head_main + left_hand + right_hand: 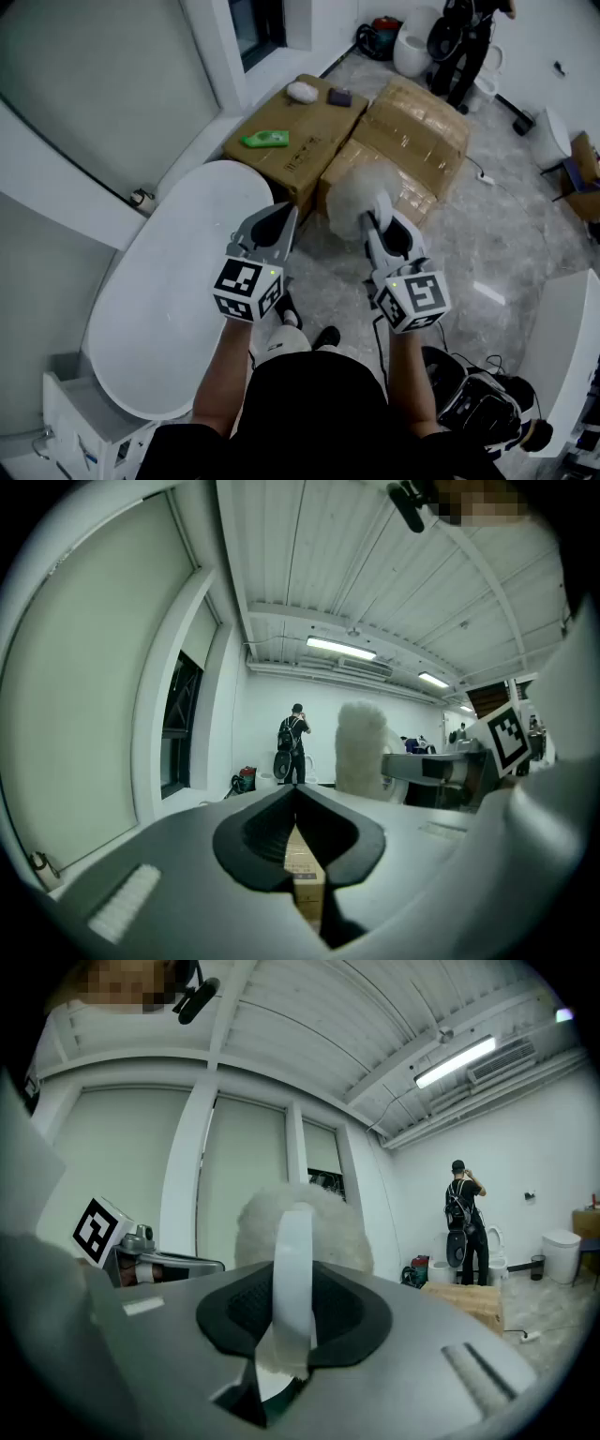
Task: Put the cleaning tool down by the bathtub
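The cleaning tool is a fluffy white duster (353, 200) with a flat white handle (292, 1269). My right gripper (379, 217) is shut on that handle, and the fluffy head (301, 1223) stands up beyond the jaws, above the edge of a cardboard box. The white oval bathtub (169, 300) lies at the left in the head view. My left gripper (281, 223) hovers over the tub's far right rim, shut with nothing held. In the left gripper view the duster (361, 746) shows to the right of the shut jaws (297, 799).
Two cardboard boxes (292, 150) (417, 141) stand beyond the tub, with a green object (265, 140), a white one (302, 91) and a purple one (339, 97) on top. A person (461, 1222) stands far off by the wall. Cables and gear (483, 398) lie on the floor at the right.
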The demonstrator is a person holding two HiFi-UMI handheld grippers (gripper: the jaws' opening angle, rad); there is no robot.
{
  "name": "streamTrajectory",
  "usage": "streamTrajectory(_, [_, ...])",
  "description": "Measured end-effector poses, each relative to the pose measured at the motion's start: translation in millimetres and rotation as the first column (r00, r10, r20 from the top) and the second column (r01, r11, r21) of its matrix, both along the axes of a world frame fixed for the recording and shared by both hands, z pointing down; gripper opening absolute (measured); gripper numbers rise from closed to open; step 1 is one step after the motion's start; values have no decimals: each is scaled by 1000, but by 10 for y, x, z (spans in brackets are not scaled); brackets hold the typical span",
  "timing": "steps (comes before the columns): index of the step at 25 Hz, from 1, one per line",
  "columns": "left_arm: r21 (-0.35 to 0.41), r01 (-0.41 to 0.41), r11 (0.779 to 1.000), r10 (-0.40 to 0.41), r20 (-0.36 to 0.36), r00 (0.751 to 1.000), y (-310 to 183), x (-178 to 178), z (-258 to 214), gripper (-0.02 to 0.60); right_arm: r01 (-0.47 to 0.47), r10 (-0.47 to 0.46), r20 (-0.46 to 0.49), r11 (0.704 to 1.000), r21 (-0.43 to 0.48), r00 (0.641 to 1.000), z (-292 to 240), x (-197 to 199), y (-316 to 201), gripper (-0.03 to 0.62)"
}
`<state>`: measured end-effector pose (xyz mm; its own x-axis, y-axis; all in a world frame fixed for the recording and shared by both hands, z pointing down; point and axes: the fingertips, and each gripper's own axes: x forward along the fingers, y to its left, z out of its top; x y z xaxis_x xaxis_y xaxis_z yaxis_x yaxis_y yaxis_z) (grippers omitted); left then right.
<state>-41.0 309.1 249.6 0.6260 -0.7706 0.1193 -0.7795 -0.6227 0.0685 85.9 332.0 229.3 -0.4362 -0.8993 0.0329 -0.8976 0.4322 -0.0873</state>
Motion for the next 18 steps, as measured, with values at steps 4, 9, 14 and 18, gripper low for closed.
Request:
streamTrajectory(4, [17, -2, 1000, 2, 25, 1000, 78, 13, -14, -3, -5, 5, -3, 1000, 2, 1000, -3, 29, 72, 94])
streamTrajectory(9, [27, -1, 1000, 0, 21, 1000, 171, 6, -51, -3, 1, -1, -10, 1000, -1, 1000, 1, 17, 168, 92])
streamTrajectory(14, [27, 4, 1000, -5, 13, 1000, 186, 36, -41, -3, 3, -3, -26, 1000, 5, 1000, 6, 73, 226, 92])
streamTrajectory(18, [3, 26, 1000, -26, -13, 1000, 194, 47, 31, -3, 20, -20, -47, 1000, 19, 999, 8, 90, 283, 94])
